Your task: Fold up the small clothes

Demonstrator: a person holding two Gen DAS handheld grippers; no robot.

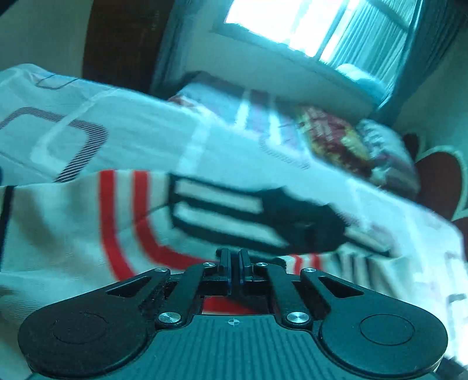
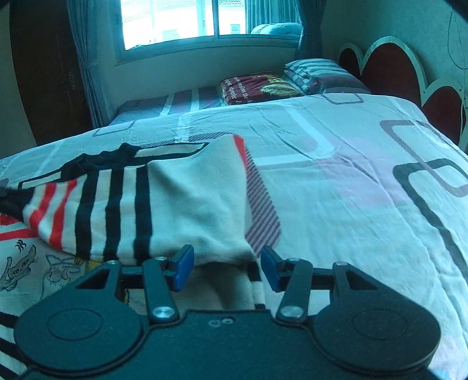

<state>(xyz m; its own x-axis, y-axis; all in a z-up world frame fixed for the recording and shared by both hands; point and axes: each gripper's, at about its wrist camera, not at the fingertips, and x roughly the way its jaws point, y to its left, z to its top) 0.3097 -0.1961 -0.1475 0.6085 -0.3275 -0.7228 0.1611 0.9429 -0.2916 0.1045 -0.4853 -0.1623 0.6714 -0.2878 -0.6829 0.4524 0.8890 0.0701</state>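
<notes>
A small white garment with red and black stripes (image 1: 87, 222) lies on the bed. My left gripper (image 1: 235, 260) is shut low over it, with a dark edge of the cloth at its tips; whether cloth is pinched I cannot tell. In the right wrist view the garment (image 2: 187, 198) has a side folded over, with cartoon prints at the lower left. My right gripper (image 2: 226, 264) is open, its blue pads (image 2: 184, 266) on either side of the folded white edge just in front.
The bed sheet (image 2: 351, 181) is white with dark rounded-square prints. Folded blankets and pillows (image 2: 316, 73) lie at the far end by a red scalloped headboard (image 2: 392, 70). A window (image 2: 181, 20) and a dark wardrobe (image 2: 44, 73) stand behind.
</notes>
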